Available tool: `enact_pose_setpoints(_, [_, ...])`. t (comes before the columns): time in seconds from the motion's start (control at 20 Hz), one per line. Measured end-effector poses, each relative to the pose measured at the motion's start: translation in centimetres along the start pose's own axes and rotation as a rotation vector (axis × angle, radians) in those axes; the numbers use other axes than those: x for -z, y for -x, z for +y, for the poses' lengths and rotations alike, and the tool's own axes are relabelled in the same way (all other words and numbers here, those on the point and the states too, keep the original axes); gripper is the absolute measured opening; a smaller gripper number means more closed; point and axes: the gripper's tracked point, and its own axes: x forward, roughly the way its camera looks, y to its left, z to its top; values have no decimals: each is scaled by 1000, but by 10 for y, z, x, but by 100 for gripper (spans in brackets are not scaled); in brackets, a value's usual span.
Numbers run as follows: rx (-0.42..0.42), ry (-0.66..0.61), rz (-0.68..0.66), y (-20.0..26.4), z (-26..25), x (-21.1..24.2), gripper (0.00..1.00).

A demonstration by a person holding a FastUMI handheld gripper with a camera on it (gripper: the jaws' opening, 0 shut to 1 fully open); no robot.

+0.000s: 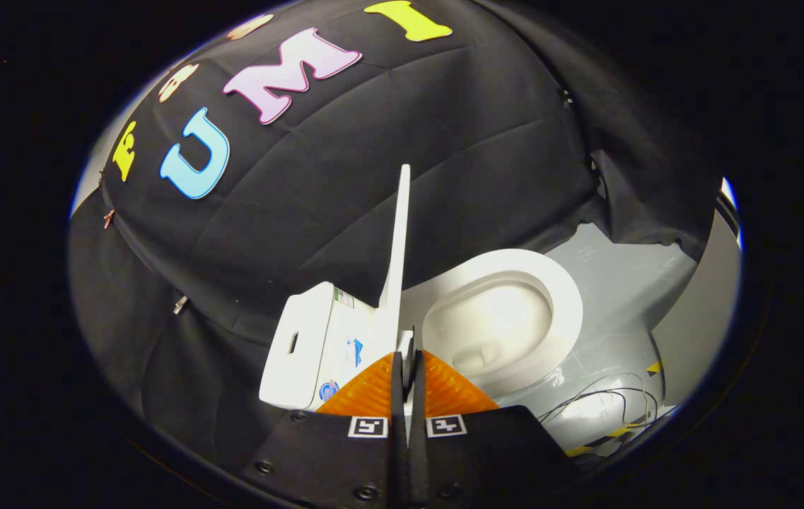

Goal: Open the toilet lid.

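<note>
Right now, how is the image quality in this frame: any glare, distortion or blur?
Gripper view: sharp throughout, no motion blur; fisheye bends the booth wall into a dome and tilts the scene; the bowl is bright with a soft sheen, not blown out; light glare on the grey floor; the raised lid reads edge-on; the gripper fingers are nearly together near its base.

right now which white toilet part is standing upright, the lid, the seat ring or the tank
The thin white plastic lid: it stands on edge, pinched at its base in the tool. The oval white seat ring lies flat; the boxy white tank sits behind.
</note>
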Motion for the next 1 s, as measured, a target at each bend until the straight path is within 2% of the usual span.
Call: enact_pose_setpoints(1.0, [67,259,-26,-1,141,23,6])
